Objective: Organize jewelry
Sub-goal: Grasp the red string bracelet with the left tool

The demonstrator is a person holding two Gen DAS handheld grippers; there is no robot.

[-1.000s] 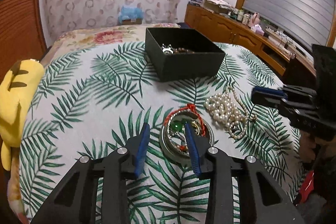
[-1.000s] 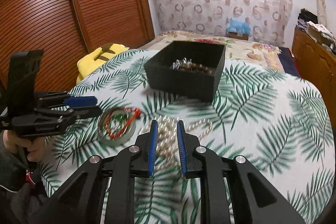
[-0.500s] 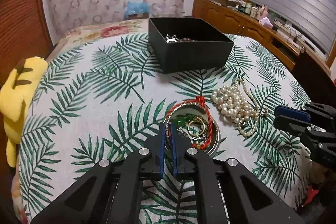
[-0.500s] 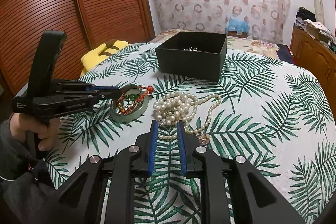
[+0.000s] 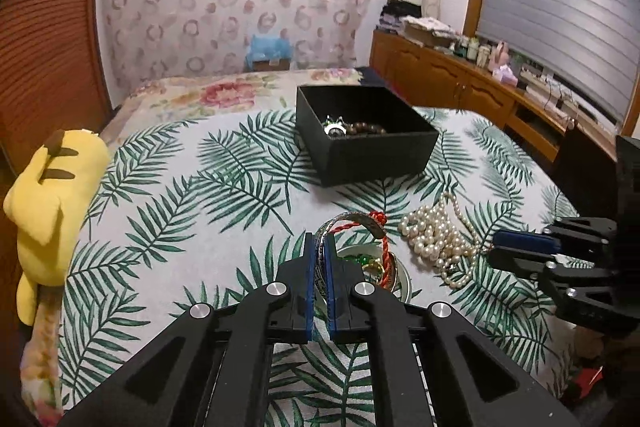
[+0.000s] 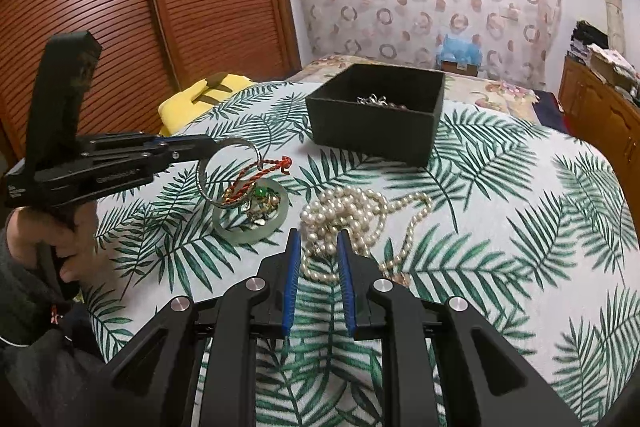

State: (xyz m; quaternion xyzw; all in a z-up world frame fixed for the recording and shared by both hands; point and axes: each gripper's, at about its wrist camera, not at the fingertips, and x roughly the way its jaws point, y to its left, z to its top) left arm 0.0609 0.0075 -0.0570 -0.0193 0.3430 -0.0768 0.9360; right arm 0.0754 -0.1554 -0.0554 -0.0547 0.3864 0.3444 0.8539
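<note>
Left gripper (image 5: 319, 242) jaws pinched tight on silver bangle (image 6: 228, 173). Red cord (image 6: 262, 174) snagged: lift slowly toward black box (image 6: 378, 115). Right gripper (image 6: 318, 247) jaws apart, empty.

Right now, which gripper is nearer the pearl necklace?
Right. The right gripper hangs open over the pearl necklace's near edge; the left gripper holds a silver bangle over the dish beside it.

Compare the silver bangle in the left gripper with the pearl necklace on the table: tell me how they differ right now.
The rigid silver metal bangle is lifted off the table, clamped in the left gripper; the white pearl necklace lies slack in a heap on the palm-leaf tablecloth, ungripped, ahead of the open right gripper. The bangle is one open hoop with a red cord across it; the necklace is many small beads. Both are outside the black box.
</note>
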